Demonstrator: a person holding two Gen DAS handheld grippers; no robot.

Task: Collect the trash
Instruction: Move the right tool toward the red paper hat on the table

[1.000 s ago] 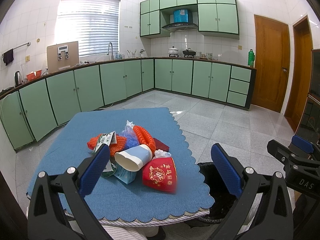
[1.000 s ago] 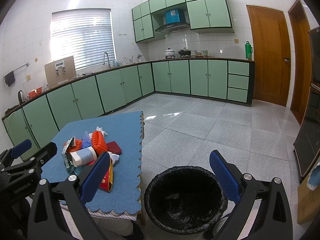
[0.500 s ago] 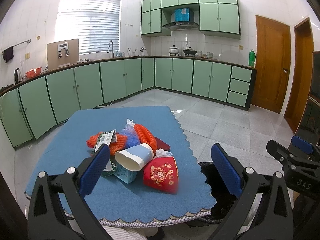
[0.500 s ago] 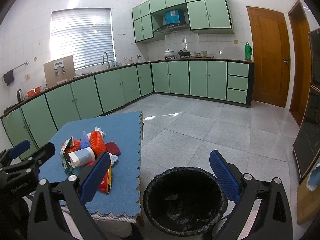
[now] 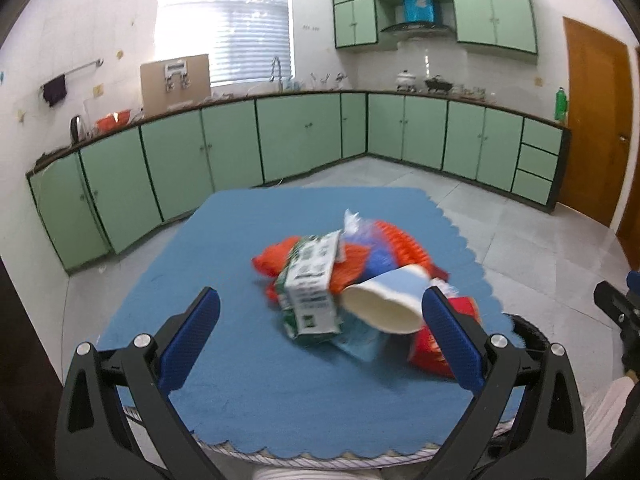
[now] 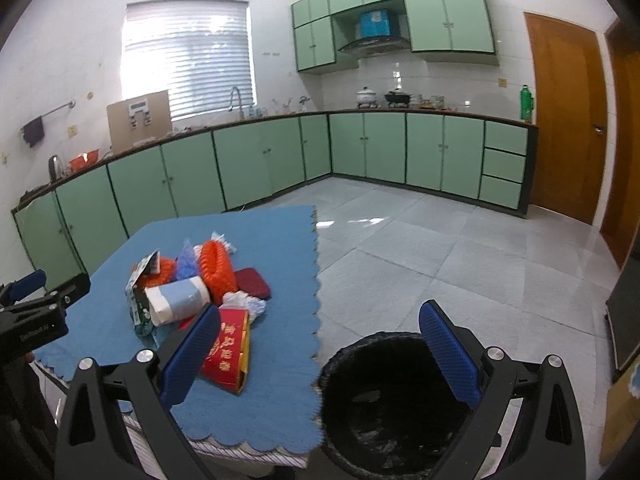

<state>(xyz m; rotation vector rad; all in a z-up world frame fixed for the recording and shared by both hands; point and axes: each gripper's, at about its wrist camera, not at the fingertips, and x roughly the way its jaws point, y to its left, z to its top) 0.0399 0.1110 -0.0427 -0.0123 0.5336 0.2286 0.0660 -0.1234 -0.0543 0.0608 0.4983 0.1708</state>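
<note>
Both hand-held grippers wide open and empty over the trash pile.

The left hand-held gripper (image 5: pixel 320 322) faces the trash pile (image 5: pixel 352 284) on the blue worktop (image 5: pixel 224 240). The right hand-held gripper (image 6: pixel 320 340) hangs above the bin (image 6: pixel 384 404), just beside the worktop's edge.

1. blue scalloped table mat (image 5: pixel 248 392)
2. orange ribbed net (image 6: pixel 218 268)
3. red box (image 6: pixel 228 350), gold lettering
4. pale blue and white cup (image 6: pixel 178 304)
5. black bin liner (image 6: pixel 384 392)
6. mint green cabinets (image 6: pixel 256 160), dark trim

Black left gripper (image 5: pixel 320 320), blue ribbed pads (image 5: pixel 190 338), silver screws
</note>
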